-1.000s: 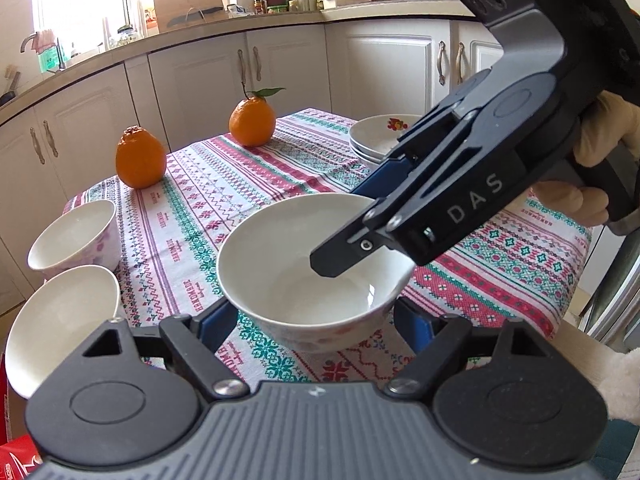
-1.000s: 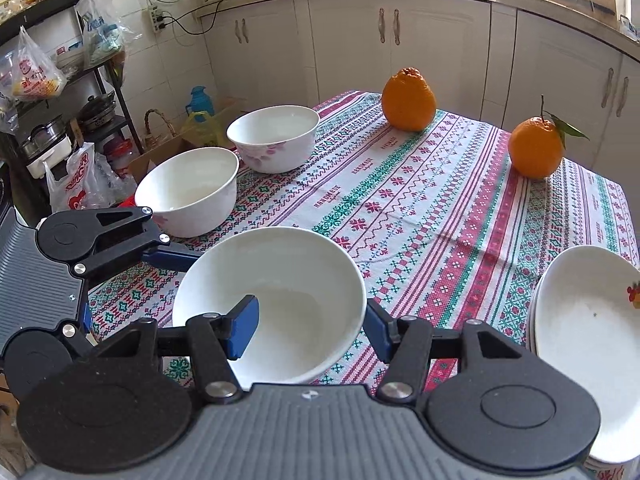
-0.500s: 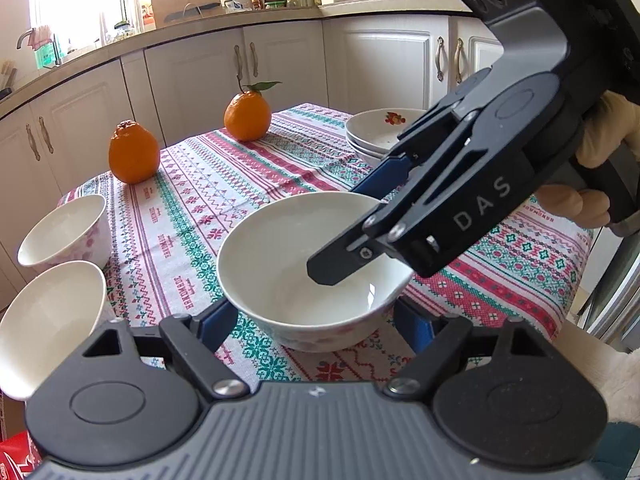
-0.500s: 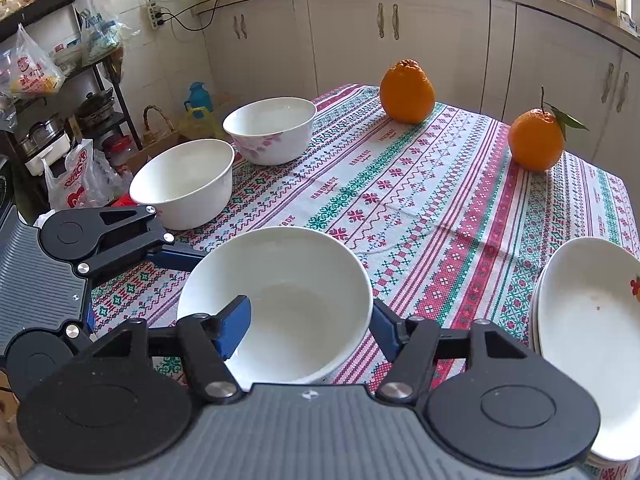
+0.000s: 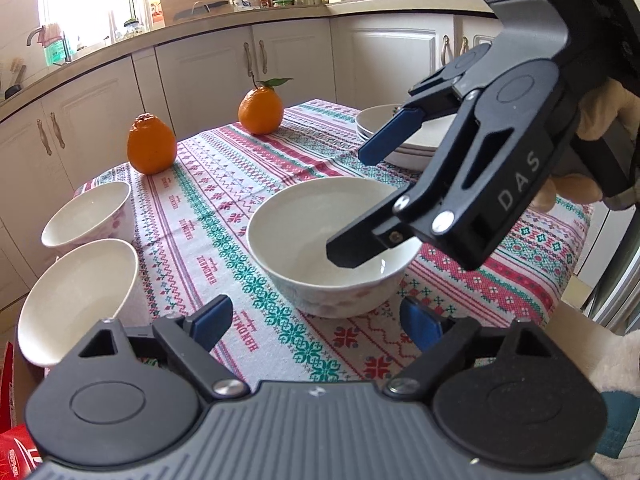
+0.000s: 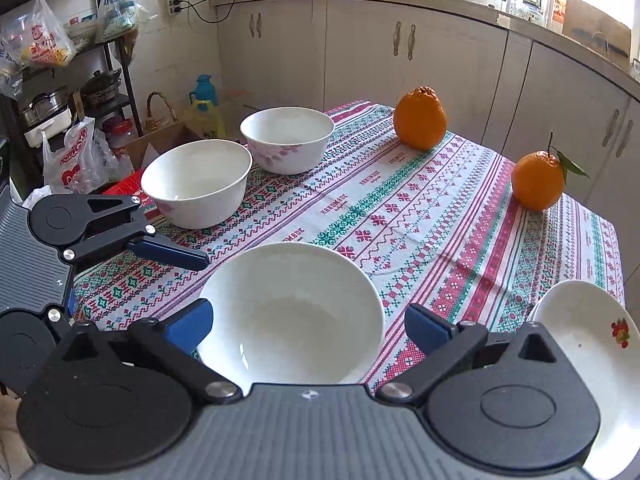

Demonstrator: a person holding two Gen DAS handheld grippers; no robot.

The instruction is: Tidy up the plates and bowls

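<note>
While my right tool [image 6: 308,326] spreads its jaws off the near bowl [image 6: 292,312], low and centre in frame on the table [image 6: 440,216], I'd lift clear straight; my left tool [image 5: 316,322] is opening too, its pads off it.

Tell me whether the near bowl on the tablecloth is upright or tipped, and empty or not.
Upright and empty: the near bowl sits flat on the tablecloth with its rim level, and its white inside shows nothing in either view.
</note>
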